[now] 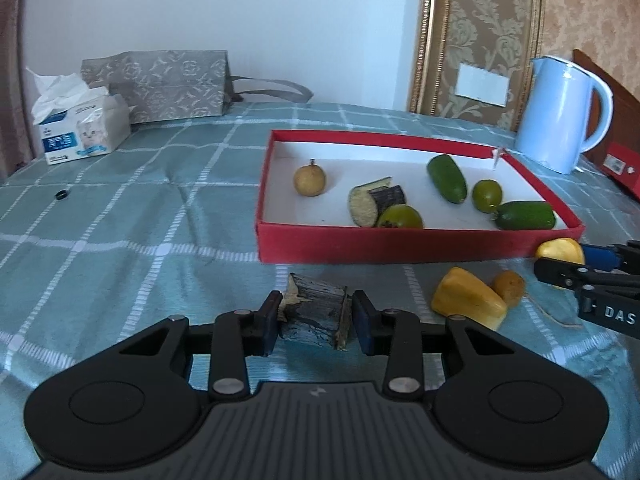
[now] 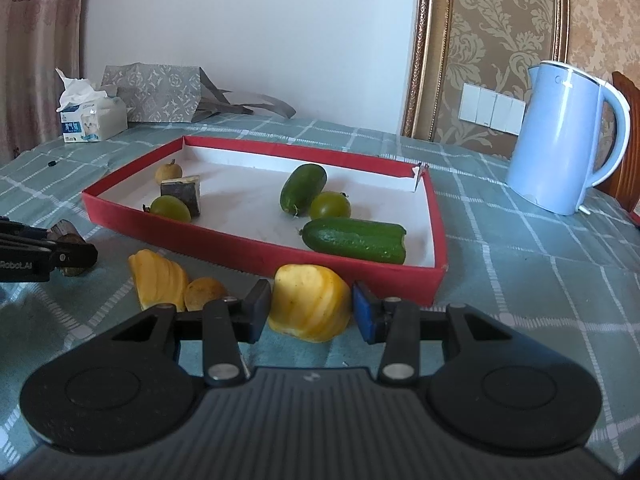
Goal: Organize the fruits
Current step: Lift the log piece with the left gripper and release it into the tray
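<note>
The left gripper [image 1: 316,322] points forward and slightly downward, its jaws drawn narrow with both pads pressing inward. The right gripper [image 2: 311,308] points likewise, jaws set a little wider, pads also pressing inward.

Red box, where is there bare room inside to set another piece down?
In the red box, bare floor lies between the small brown fruit and the far wall, and mid-floor behind the eggplant chunk. The right end is crowded with cucumbers.
</note>
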Tool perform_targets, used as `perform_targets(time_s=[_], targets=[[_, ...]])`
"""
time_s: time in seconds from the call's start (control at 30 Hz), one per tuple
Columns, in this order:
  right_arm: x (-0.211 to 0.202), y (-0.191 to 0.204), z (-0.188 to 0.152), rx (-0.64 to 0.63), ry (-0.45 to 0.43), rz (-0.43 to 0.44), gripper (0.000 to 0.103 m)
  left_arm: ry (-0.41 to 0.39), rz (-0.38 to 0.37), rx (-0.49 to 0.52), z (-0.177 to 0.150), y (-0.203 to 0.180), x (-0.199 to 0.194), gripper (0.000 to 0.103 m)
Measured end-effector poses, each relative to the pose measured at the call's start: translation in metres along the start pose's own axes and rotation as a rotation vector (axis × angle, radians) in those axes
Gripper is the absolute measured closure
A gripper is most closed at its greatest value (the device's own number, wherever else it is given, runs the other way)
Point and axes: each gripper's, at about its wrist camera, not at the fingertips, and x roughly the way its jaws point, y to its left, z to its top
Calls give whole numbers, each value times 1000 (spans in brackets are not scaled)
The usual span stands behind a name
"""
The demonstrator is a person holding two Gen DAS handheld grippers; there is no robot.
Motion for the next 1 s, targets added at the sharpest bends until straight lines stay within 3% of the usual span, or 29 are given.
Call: perform_targets(time_s=[0.2, 0.53, 0.8, 1.0], targets=[[-3, -1, 0, 0, -16, -7, 62, 8, 36, 3, 3, -2, -2, 67], [-6, -6, 1, 13, -33, -11, 62, -56, -2, 24, 25, -14, -19, 67], [-10, -5, 1, 7, -46, -9, 62, -89, 11, 56, 55, -26, -3, 67], [-9, -3, 1, -2, -39, -9, 62, -89, 19, 91, 84, -40, 29, 67]])
